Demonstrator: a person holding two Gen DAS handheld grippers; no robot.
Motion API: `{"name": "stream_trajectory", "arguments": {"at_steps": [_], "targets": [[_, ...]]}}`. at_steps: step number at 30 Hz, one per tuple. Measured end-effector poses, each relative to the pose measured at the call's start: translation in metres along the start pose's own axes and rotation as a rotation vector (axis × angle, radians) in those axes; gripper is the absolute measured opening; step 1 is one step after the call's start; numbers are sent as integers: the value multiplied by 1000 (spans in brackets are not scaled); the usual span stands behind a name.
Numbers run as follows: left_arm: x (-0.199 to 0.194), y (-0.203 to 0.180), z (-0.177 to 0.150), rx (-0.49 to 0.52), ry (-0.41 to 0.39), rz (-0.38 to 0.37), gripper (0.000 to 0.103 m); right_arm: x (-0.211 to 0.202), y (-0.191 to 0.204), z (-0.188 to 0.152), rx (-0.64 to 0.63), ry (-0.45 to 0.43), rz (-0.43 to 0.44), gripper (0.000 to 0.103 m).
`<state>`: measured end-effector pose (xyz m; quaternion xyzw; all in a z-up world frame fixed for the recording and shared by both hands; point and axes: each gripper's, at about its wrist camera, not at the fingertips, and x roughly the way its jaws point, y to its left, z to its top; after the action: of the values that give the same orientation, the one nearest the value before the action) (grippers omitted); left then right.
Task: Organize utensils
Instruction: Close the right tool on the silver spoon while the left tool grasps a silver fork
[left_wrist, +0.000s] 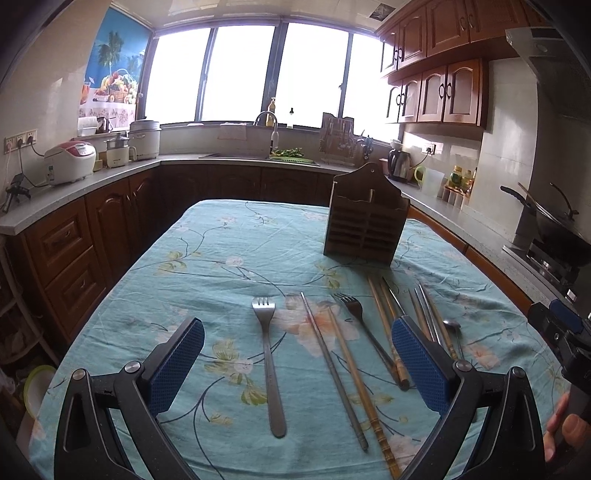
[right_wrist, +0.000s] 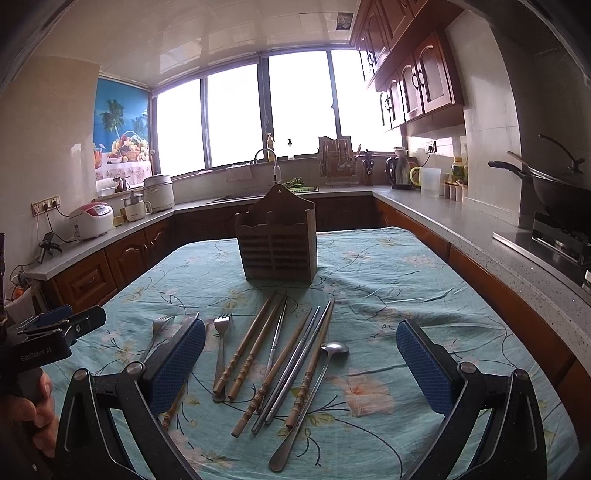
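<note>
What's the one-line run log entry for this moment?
left gripper: open, empty | right gripper: open, empty | metal forks, chopsticks and spoon: loose on floral teal tablecloth | brown slatted wooden utensil holder: upright, empty

On the flowered tablecloth (right_wrist: 388, 266) — one wooden utensil holder (right_wrist: 277, 243), two forks (left_wrist: 269, 354), one spoon (right_wrist: 310, 398). Chopsticks lie overlapping: about six bamboo ones (right_wrist: 242, 350) and roughly four metal ones (right_wrist: 275, 341) — exact count uncertain.

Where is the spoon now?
In the right wrist view, the spoon lies on the tablecloth, rightmost of the utensils, beside the chopsticks.
</note>
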<state>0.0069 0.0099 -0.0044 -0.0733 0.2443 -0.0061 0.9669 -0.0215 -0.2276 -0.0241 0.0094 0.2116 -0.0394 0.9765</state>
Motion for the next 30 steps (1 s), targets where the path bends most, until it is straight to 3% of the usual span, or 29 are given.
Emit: {"name": "stream_trajectory", "arguments": {"at_steps": [7,15,22,27,30], "targets": [[29,6,27,-24,125,-63,95,25,-12,4,43,109,3,101],[67,5,54,-35,265,-140,78,62,-29,-1,108,256,2,72],[119,-4,67,-53,386,-188,67,91,-40,-10,167,380,26,58],[166,-11,75,-39,459,-195,58,107,-43,-19,205,450,46,41],[189,-15,79,-29,498,-195,54,116,-47,-22,231,484,51,38]]}}
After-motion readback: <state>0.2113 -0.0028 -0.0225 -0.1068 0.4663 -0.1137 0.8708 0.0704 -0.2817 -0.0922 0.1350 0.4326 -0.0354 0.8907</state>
